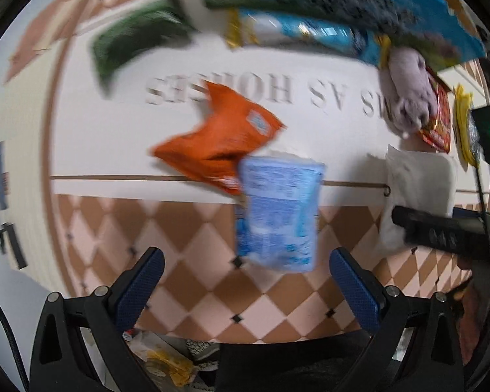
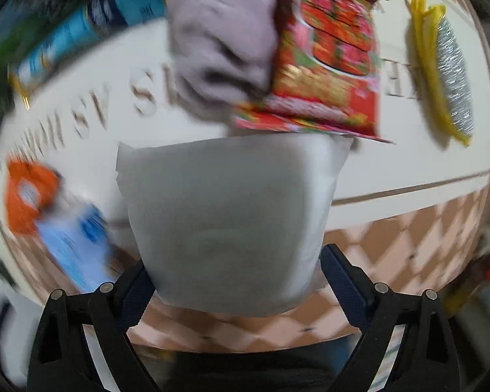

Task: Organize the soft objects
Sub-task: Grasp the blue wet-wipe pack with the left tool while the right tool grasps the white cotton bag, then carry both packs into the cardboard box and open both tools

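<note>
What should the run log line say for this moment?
left tongs: open, empty, blue pack ahead | right tongs: around white pack, grip unclear | table: orange bag, red packet

Lettered round table: snack packets, possibly tissues.

Blue pouch — print blurred

orange packet, pale-blue pouch, white pillow
</note>
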`<state>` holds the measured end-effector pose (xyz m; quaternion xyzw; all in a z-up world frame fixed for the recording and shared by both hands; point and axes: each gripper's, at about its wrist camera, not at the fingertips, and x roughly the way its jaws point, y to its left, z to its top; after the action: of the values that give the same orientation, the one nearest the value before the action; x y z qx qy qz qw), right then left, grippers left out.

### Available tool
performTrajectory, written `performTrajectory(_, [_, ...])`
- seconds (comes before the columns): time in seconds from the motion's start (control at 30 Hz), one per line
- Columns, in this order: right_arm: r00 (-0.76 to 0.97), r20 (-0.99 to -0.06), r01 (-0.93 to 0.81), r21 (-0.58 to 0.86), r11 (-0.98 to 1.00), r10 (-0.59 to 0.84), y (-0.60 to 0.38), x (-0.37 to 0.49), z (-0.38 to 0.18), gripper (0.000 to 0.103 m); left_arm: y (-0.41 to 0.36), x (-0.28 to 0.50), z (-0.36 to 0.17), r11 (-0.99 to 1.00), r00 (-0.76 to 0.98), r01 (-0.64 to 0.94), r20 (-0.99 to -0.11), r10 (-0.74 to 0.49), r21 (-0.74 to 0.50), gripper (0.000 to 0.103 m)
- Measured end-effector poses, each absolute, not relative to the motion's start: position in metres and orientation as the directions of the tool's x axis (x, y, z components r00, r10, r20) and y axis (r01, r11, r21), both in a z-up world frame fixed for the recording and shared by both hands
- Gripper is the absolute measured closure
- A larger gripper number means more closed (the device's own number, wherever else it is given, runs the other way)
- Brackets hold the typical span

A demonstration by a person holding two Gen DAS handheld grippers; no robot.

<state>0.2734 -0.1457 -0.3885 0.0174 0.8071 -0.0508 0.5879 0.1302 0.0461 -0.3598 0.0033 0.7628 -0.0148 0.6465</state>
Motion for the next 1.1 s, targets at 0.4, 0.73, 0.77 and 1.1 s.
performTrajectory(0.4, [-0.259,-0.966,0.105,-0.039,0.994,-0.011,-0.137,0.225,-0.410,0.005,0.021,0.137,-0.426,0.999,-0.296,0.029,-0.954,-0.033,-0.044,0.044])
performTrajectory(0.73, [-0.190,-0.982,0.120,-0.022,0.992,0.001,-0.109,0.181,-0.425,0.030,0.008,0.103,-0.395,0.998,-0.234,0.012,-0.970,-0.059,-0.063,0.057])
performTrajectory(0.77, [-0.185,-0.983,0.134,-0.004,0.991,0.021,-0.108,0.172,-0.425,0.031,0.006,0.100,-0.388,0.997,-0.223,0.014,-0.973,-0.065,-0.070,0.058])
performTrajectory(1.1, [-0.034,-0.979,0.138,0.195,0.971,0.201,-0.107,0.113,-0.357,0.033,-0.009,0.129,-0.251,0.978,-0.037,0.048,-0.979,-0.200,-0.201,0.058])
